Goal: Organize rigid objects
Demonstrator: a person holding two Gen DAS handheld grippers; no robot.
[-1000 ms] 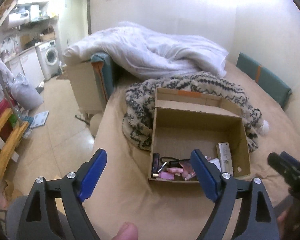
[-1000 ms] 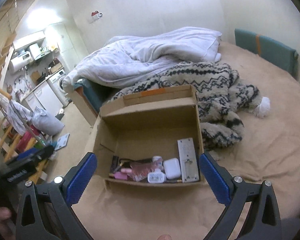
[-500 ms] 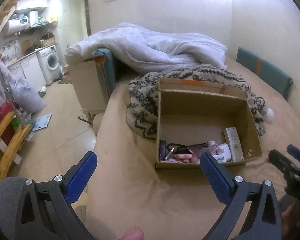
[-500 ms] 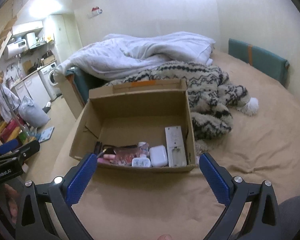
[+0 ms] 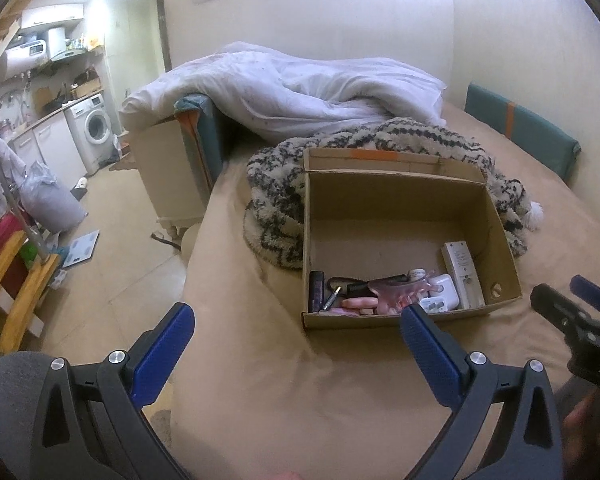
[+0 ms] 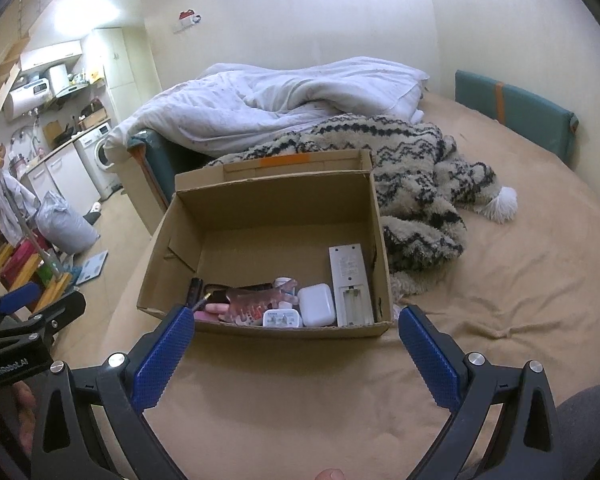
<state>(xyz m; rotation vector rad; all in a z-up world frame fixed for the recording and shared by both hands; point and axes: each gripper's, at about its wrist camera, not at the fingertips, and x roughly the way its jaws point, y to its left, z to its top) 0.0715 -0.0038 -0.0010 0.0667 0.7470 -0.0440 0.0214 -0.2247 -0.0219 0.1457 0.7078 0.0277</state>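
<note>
The cardboard box (image 6: 260, 216) sat on the tan bed (image 6: 500, 320) beside a patterned blanket (image 6: 420, 184), its small items heaped along the near wall: a white remote (image 6: 350, 284), earbud case (image 6: 317, 304), pink clip (image 6: 256, 302). The left gripper (image 5: 296, 344) and right gripper (image 6: 296, 344) hovered wide apart, empty; the left's jaws had just been opening.

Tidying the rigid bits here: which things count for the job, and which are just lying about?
Job:
brown cardboard box
white remote control
white earbud case
white plug adapter
pink hair claw

Lying about:
white duvet
patterned fleece blanket
teal cushion
</note>
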